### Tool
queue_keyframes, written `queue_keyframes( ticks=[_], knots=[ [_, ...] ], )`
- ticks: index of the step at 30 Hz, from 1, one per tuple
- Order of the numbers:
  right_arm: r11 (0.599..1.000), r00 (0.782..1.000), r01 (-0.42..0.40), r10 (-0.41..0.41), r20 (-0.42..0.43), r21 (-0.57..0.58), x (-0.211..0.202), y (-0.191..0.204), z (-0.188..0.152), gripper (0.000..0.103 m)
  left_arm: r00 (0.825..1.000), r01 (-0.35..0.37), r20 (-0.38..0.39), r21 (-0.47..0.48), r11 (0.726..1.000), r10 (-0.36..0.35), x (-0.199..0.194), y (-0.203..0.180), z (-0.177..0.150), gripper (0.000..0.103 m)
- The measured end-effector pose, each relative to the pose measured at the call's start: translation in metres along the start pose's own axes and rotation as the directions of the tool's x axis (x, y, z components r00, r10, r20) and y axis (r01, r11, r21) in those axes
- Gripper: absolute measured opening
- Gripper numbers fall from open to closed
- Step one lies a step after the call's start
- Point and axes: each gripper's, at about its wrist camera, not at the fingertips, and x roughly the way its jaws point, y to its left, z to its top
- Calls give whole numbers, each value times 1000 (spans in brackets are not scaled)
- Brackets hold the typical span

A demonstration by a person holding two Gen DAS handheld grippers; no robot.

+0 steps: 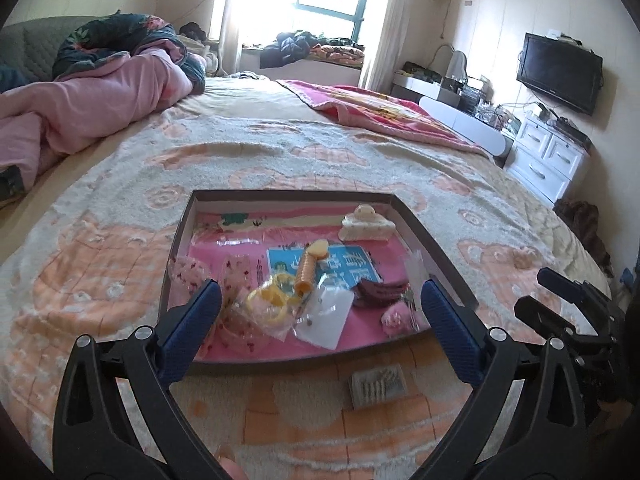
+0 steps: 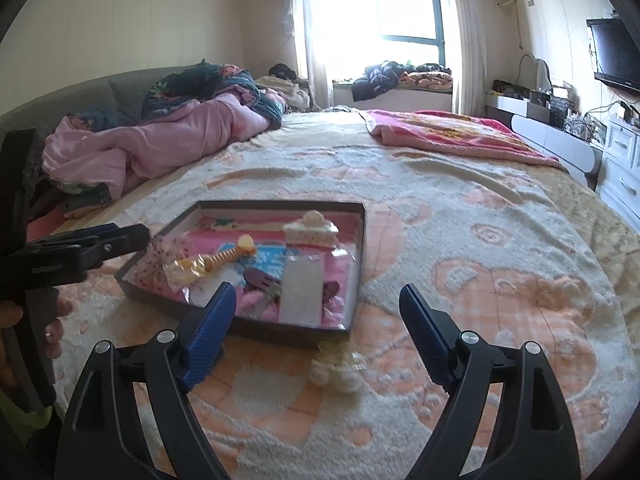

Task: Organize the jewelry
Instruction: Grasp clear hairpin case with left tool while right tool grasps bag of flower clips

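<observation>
Pink-lined, the dark-walled tray (image 1: pixel 436 254) sits on the bed's blanket (image 1: pixel 280 148) just ahead of my left gripper (image 1: pixel 320 300), whose jaws stand wide apart and empty with their tips over its near edge. My right gripper (image 2: pixel 318 300) is spread and empty too, the tray ahead to its left. On the blanket lie a small comb-like piece (image 1: pixel 378 386) and what may be a blurred pale hair tie (image 2: pixel 338 370).

Hair claw (image 1: pixel 365 226) in tray (image 1: pixel 436 256) on bed (image 1: pixel 280 152)
</observation>
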Motion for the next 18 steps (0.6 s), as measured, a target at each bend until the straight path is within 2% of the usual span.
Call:
queue_keyframes(
  ticks=[11, 18],
  knots=[
    [999, 997, 52, -51, -62, 11, -5, -17, -23, 81, 996, 17, -88, 39, 999, -14, 2, -11, -38, 91],
    [998, 988, 59, -57, -142, 11, 8, -22, -40, 81, 991, 14, -137, 65, 998, -5, 17, -21, -56, 91]
  ],
)
